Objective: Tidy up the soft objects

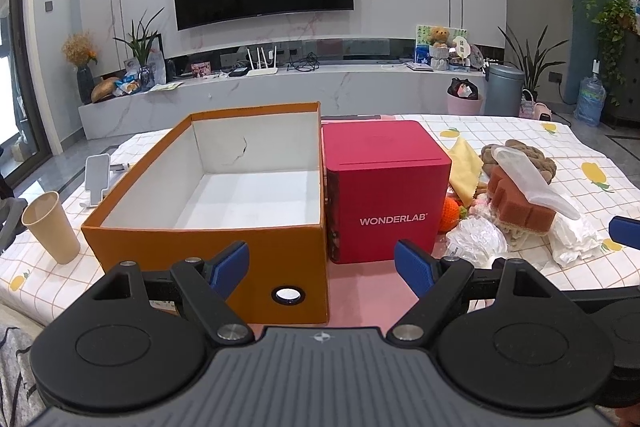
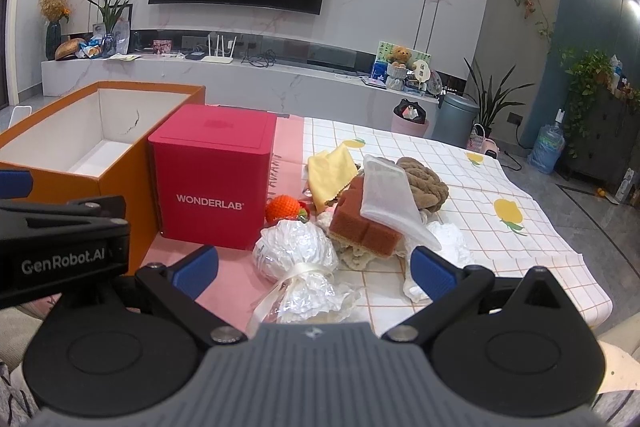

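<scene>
Heaped together near the right half of the table, on a white checked tablecloth with lemon prints (image 2: 460,163), lies a pile of soft things. At its front sits a crinkly white plastic bundle tied with a cream ribbon (image 2: 294,247), closest to the table's near edge. Behind it rests a rust-orange block sponge (image 2: 360,223), with a translucent white pouch (image 2: 386,195) draped across its top. A brown knitted bundle (image 2: 424,183) sits toward the far side, a folded yellow cloth (image 2: 330,173) to its left, and a small orange crocheted ball (image 2: 282,209) beside the cloth. Crumpled white tissue (image 2: 448,239) lies on the pile's right.

All of it looks light and yielding. The sponge should compress but hold well if pinched across its sides; the plastic bundle is likely slippery, so its ribbon-tied neck seems the surest place to take hold.

Left of the pile, touching it or nearly so, stands a closed red cube-shaped box printed WONDERLAB (image 1: 382,187). Pressed against its left side is an open orange cardboard box with a white, empty interior (image 1: 208,243), probably the destination.

Nearest the viewer, the right gripper (image 2: 314,267) is spread wide, holding nothing, aimed at the plastic bundle. The left gripper (image 1: 322,263) is likewise spread wide and empty, facing the two boxes. A tan paper cup (image 1: 50,227) stands near the table's left edge.
</scene>
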`<state>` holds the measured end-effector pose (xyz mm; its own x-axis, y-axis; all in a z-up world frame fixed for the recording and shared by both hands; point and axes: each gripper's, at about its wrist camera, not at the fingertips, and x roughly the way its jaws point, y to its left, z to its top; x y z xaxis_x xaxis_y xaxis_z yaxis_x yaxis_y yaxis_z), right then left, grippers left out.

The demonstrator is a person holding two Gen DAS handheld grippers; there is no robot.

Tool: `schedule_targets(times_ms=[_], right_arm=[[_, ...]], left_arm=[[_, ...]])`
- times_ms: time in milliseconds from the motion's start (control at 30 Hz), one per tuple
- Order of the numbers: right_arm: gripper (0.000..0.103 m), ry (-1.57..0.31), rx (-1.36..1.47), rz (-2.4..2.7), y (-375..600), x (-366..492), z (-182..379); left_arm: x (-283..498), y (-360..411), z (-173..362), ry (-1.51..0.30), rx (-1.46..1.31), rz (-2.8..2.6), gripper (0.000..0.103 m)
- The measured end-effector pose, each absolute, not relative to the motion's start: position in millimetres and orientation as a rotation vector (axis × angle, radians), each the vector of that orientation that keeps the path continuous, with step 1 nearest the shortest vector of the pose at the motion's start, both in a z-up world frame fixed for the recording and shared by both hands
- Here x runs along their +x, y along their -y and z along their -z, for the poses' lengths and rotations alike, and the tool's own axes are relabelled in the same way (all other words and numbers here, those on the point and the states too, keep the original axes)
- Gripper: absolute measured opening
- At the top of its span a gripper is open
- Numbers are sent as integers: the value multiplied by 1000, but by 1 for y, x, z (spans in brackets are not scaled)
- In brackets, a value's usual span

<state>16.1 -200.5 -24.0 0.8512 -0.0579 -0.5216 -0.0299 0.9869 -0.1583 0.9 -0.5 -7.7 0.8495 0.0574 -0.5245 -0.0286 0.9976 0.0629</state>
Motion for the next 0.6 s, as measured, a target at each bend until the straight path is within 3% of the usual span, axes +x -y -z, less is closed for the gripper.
schedule_targets(times_ms=[600], right_arm=[[100,-567,-80,46,234,28,12]], left_arm=[[22,27,-8,-543,98,-10,97]])
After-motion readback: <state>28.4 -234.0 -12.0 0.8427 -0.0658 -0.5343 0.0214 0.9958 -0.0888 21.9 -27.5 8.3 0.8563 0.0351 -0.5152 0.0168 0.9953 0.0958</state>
